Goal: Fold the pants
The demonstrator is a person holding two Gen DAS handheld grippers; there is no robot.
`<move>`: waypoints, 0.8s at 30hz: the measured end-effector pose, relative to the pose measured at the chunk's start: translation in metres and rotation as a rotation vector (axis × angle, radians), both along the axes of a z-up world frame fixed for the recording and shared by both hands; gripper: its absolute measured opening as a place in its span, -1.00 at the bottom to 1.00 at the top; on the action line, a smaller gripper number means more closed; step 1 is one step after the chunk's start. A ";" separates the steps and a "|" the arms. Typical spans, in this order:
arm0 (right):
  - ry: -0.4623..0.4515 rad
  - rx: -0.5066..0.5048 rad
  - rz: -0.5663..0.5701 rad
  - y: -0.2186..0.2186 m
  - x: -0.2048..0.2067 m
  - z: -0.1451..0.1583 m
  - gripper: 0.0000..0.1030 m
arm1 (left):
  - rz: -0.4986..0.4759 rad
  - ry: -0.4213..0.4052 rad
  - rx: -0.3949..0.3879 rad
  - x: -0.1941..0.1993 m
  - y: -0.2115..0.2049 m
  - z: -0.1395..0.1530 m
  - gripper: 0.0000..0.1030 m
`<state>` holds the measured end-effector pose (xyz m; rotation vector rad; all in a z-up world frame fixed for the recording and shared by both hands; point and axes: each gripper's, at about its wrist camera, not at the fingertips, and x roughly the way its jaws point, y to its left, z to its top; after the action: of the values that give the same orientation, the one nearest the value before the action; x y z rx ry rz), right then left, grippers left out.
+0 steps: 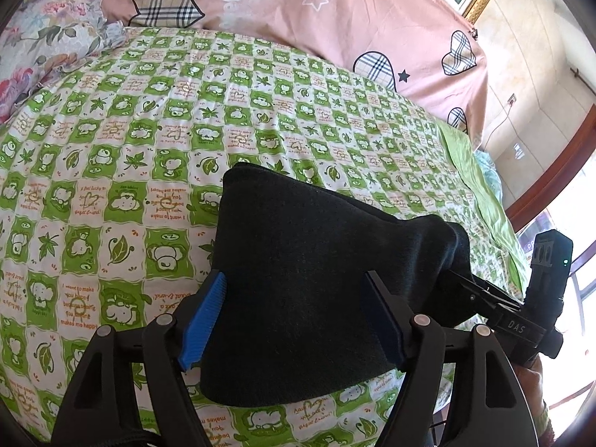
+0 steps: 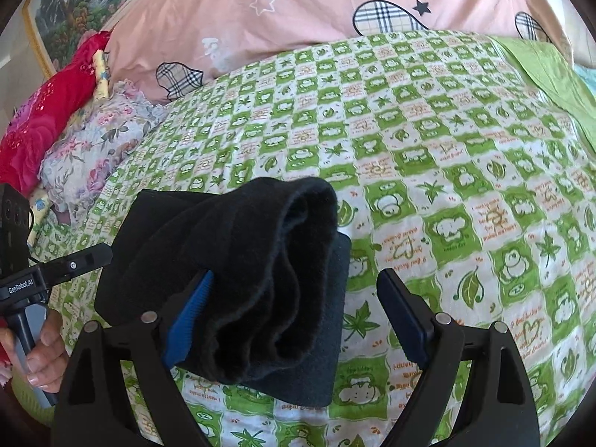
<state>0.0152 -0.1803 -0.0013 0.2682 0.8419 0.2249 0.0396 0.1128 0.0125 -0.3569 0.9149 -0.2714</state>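
The dark pants [image 1: 298, 279] lie folded into a compact bundle on the green checked bedspread [image 1: 149, 149]. In the left wrist view my left gripper [image 1: 294, 290] is open, its blue pads on either side of the bundle. The right gripper's fingers [image 1: 480, 290] reach in at the bundle's right end. In the right wrist view the pants [image 2: 242, 279] show a rolled fold end between the jaws. My right gripper [image 2: 298, 290] is open, with the fabric draped against its left pad [image 2: 190, 316]. The left gripper [image 2: 56, 268] shows at the left edge.
Pink bedding with plaid hearts [image 1: 335, 18] lies along the far side. A floral pillow [image 2: 97, 149] and a red cloth [image 2: 48, 111] sit at the bed's left end. A framed picture [image 2: 74, 11] hangs behind. A wooden bed rail [image 1: 551, 171] runs on the right.
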 end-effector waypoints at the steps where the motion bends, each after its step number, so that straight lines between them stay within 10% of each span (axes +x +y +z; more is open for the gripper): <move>1: 0.004 0.014 -0.003 -0.002 0.000 -0.002 0.71 | 0.000 0.003 0.004 0.001 0.000 -0.002 0.47; 24: 0.044 0.137 0.012 -0.015 -0.003 -0.032 0.61 | 0.016 0.089 -0.036 0.013 0.008 -0.044 0.55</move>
<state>0.0117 -0.1950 -0.0335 0.3978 0.8734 0.2889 0.0529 0.1205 -0.0320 -0.4117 0.9955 -0.2589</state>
